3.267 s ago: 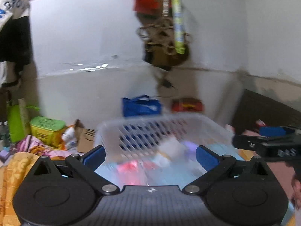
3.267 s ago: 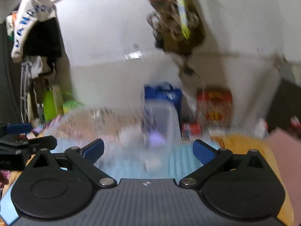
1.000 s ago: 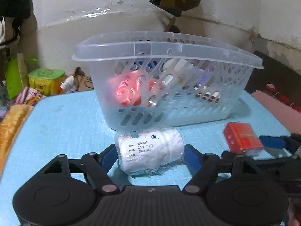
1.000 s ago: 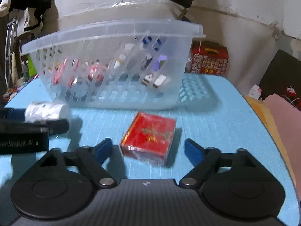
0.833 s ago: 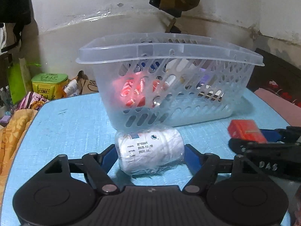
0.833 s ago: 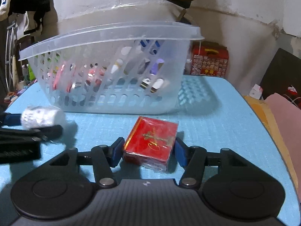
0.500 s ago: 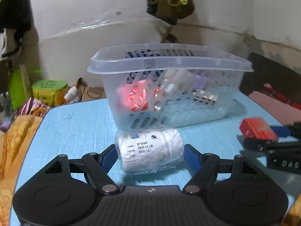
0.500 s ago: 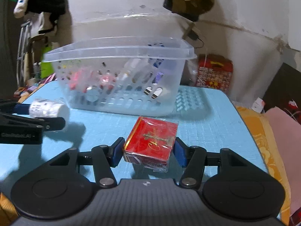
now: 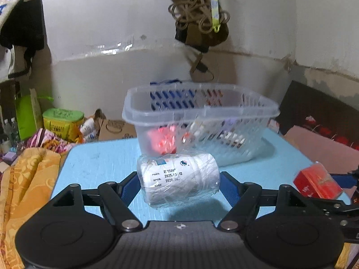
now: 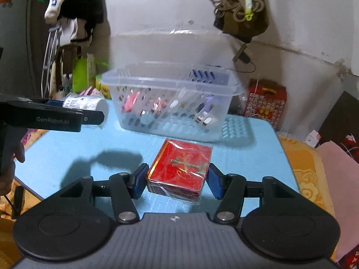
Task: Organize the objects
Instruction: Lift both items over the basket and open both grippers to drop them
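On the plastic-wrapped white roll (image 9: pixel 179 179) you hold, you can read dates "2025" and "2028.04" on its label. The side of your left gripper (image 10: pixel 53 117), at nine o'clock in the right view, reads "GenRobot.AI". The red box (image 10: pixel 180 168) bears gold script, too blurred to read.

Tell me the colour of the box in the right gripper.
Red with gold print; right wrist view shows it best.
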